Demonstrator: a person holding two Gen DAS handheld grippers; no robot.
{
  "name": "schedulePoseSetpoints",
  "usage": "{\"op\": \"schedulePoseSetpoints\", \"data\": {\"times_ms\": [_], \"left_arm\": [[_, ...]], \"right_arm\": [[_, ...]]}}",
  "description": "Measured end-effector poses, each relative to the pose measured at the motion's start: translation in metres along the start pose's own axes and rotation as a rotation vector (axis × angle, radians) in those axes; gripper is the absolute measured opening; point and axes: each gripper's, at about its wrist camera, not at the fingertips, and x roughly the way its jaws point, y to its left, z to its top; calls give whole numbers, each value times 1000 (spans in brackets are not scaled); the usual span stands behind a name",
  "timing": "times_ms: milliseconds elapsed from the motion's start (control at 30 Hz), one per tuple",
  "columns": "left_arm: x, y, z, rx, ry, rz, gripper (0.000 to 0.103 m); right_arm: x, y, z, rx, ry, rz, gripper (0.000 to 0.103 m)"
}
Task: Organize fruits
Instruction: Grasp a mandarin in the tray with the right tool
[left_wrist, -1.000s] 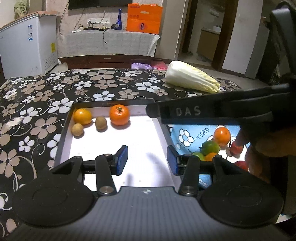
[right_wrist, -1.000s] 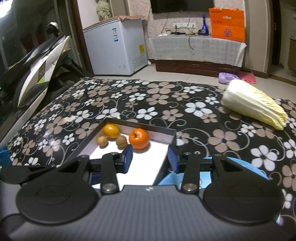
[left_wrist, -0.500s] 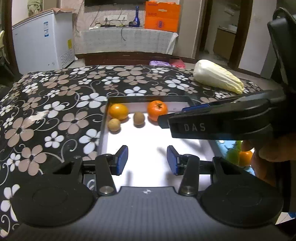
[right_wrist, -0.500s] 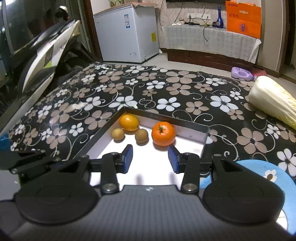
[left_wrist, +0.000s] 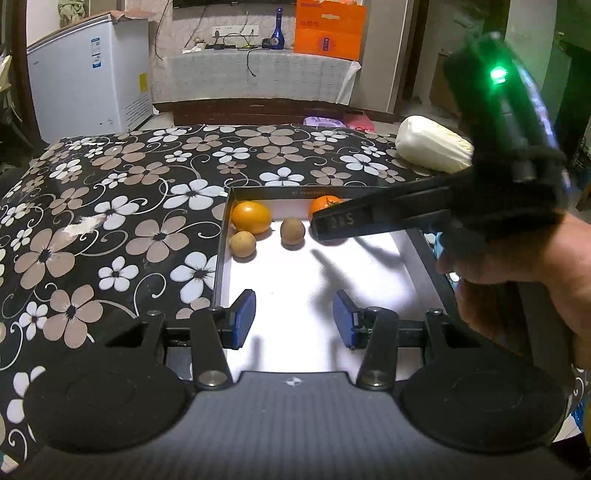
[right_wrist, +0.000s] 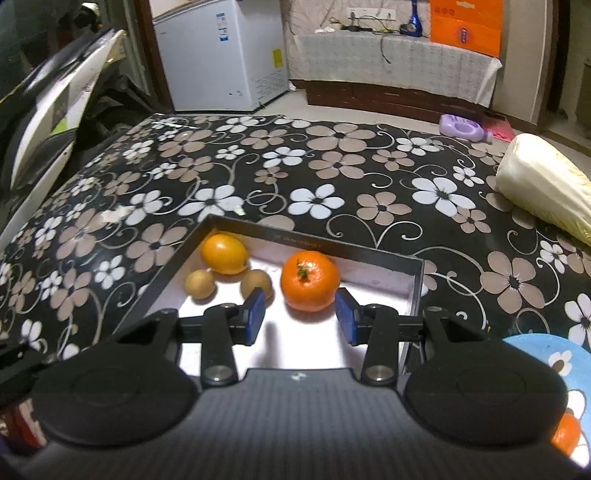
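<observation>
A black-rimmed white tray (left_wrist: 221, 258) (right_wrist: 369, 254) lies on the flowered table. At its far end are an orange (left_wrist: 251, 217) (right_wrist: 224, 254), two small brown fruits (left_wrist: 242, 243) (left_wrist: 292, 231) (right_wrist: 199, 283) (right_wrist: 256, 282), and a tangerine (right_wrist: 309, 280), half hidden in the left wrist view (left_wrist: 324, 203). My left gripper (left_wrist: 293, 319) is open and empty over the tray's near end. My right gripper (right_wrist: 300, 314) is open and empty, its fingertips either side of the tangerine just in front of it. It also shows from the side in the left wrist view (left_wrist: 369, 218).
A napa cabbage (left_wrist: 434, 149) (right_wrist: 546, 199) lies at the table's far right. A blue plate (right_wrist: 554, 365) with an orange fruit (right_wrist: 565, 434) on it sits right of the tray. A white freezer (left_wrist: 88, 74) and a cabinet stand beyond the table.
Both grippers have swung left, from the blue plate toward the tray. My right gripper has moved forward up to the tangerine. Both stay open.
</observation>
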Motion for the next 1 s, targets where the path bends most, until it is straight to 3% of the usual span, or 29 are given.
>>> {"op": "schedulePoseSetpoints", "data": {"times_ms": [467, 1000], "left_arm": [[18, 4, 10, 11, 14, 3, 52], [52, -8, 33, -53, 37, -10, 52]], "right_arm": [[28, -2, 8, -6, 42, -35, 44], [-35, -24, 4, 13, -35, 19, 43]]}}
